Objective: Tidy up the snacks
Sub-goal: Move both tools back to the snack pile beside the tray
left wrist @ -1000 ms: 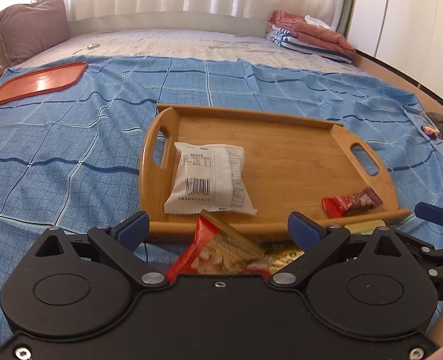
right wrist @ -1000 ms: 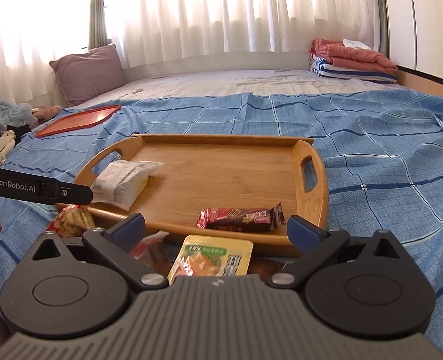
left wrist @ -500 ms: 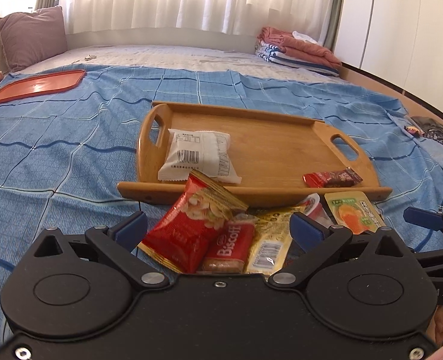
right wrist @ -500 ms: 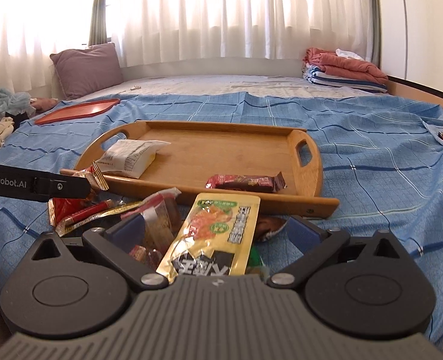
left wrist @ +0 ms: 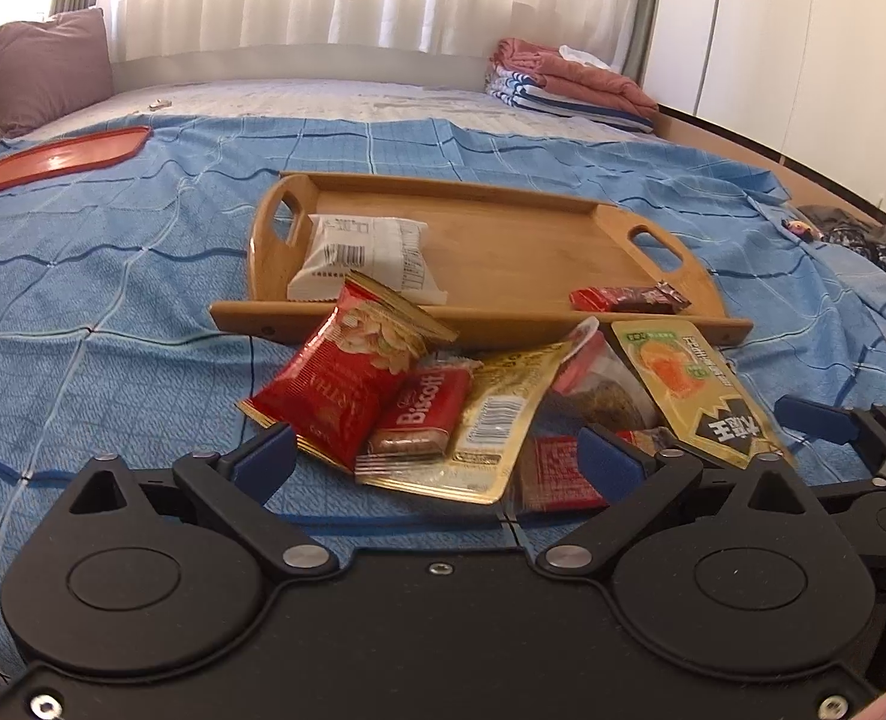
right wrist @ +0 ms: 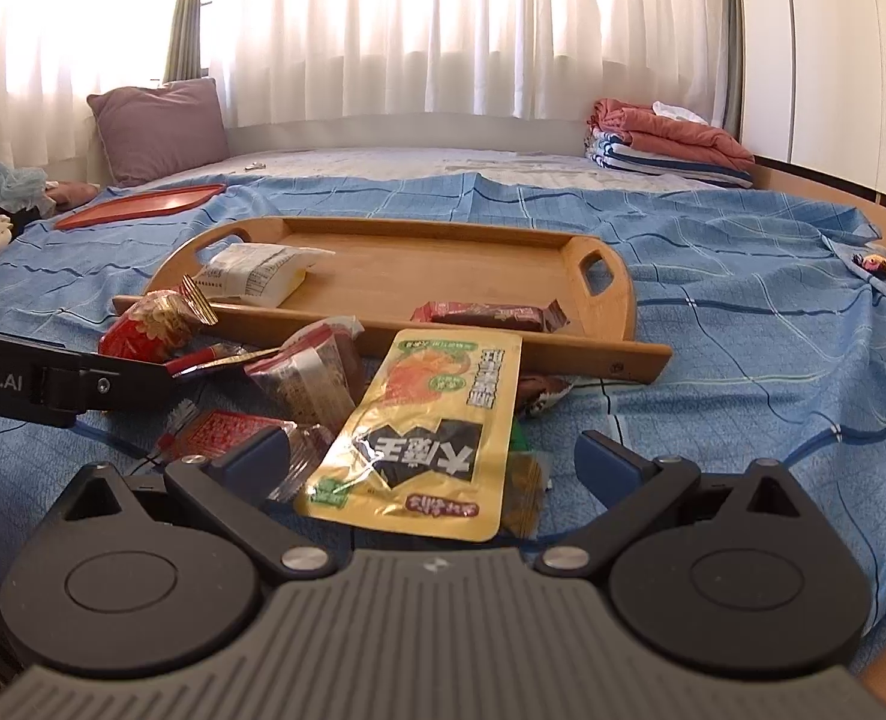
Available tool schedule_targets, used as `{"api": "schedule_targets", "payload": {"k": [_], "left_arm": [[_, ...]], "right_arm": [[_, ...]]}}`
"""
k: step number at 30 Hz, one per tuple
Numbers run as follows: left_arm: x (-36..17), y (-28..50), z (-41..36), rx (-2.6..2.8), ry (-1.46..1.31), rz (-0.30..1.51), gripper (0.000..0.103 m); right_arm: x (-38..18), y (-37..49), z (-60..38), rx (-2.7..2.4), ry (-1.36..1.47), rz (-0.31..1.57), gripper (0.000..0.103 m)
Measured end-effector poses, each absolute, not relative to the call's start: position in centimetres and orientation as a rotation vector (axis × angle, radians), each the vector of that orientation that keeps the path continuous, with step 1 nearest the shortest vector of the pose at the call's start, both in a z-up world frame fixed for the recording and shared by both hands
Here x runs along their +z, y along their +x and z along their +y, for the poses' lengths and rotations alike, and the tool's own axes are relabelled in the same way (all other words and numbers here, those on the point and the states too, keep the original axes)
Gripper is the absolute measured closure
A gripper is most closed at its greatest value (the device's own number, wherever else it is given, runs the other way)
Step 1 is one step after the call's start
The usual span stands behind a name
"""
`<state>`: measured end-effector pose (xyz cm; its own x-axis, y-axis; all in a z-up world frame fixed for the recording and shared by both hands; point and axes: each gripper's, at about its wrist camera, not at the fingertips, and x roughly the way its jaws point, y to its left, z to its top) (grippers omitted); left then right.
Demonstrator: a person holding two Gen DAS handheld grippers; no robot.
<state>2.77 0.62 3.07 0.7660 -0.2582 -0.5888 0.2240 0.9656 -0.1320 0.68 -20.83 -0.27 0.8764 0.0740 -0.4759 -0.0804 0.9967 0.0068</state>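
Observation:
A wooden tray [left wrist: 478, 324] [right wrist: 562, 351] lies on the blue bedspread and holds a white packet [left wrist: 365, 258] and a red-brown bar [left wrist: 628, 298]. Loose snacks are piled in front of it: a red pouch [left wrist: 335, 384], a Biscoff packet [left wrist: 425, 414], a gold packet [left wrist: 496, 420] and a yellow pouch [right wrist: 425, 420]. My left gripper [left wrist: 437, 459] hovers low over the pile's near edge. Its jaws are closing, wide apart, either side of the Biscoff and gold packets without pressing them. My right gripper [right wrist: 434, 457] stands open astride the yellow pouch's near end.
A red tray [left wrist: 59, 159] lies far left on the bed, with a purple pillow [left wrist: 41, 69] behind it. Folded blankets [left wrist: 568, 84] sit at the back right. Dark clothing [left wrist: 862, 240] lies at the right edge. The left gripper's arm [right wrist: 53, 384] crosses the right wrist view.
Both grippers have drawn back from the tray and sunk lower, bringing the snack pile into view between their fingers. The left fingers stand slightly closer together.

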Motion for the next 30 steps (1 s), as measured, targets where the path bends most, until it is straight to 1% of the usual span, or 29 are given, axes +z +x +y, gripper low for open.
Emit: {"api": "schedule_targets", "payload": {"k": [1, 4, 6, 8, 9, 10, 12, 15, 17, 20, 30], "left_arm": [[3.1, 2.7, 0.7, -0.263, -0.063, 0.650, 0.010], [3.1, 2.8, 0.9, -0.263, -0.086, 0.655, 0.023], [3.2, 2.9, 1.1, -0.263, -0.097, 0.658, 0.034], [3.3, 2.9, 1.3, -0.263, -0.103, 0.653, 0.039], [3.4, 3.0, 1.3, -0.269, -0.101, 0.649, 0.046], [3.5, 3.2, 1.3, -0.279, -0.095, 0.649, 0.049], [3.7, 3.9, 1.3, -0.295, -0.088, 0.657, 0.062], [3.5, 5.2, 1.4, -0.289, -0.094, 0.685, 0.071], [3.2, 6.0, 1.5, -0.296, -0.123, 0.703, 0.071], [2.8, 6.7, 1.6, -0.294, -0.143, 0.714, 0.071], [2.0, 8.0, 2.2, -0.274, -0.175, 0.731, 0.066]], "right_arm": [[-0.4, 0.6, -21.0, 0.077, -0.003, 0.498, 0.000], [-0.5, 0.5, -21.4, 0.077, 0.040, 0.500, 0.000], [-0.6, 0.6, -21.6, 0.073, 0.056, 0.505, 0.000], [-0.6, 0.5, -21.8, 0.069, 0.069, 0.505, 0.000], [-0.6, 0.5, -21.9, 0.070, 0.076, 0.504, 0.000], [-0.6, 0.6, -21.9, 0.070, 0.084, 0.502, 0.001], [-0.5, 0.6, -22.1, 0.072, 0.095, 0.498, 0.002], [-0.4, 0.9, -22.2, 0.067, 0.116, 0.499, 0.006], [-0.4, 1.1, -22.3, 0.069, 0.136, 0.499, 0.009], [-0.4, 1.1, -22.2, 0.074, 0.141, 0.497, 0.010], [-0.3, 1.8, -20.7, 0.058, 0.061, 0.485, 0.010]]}}
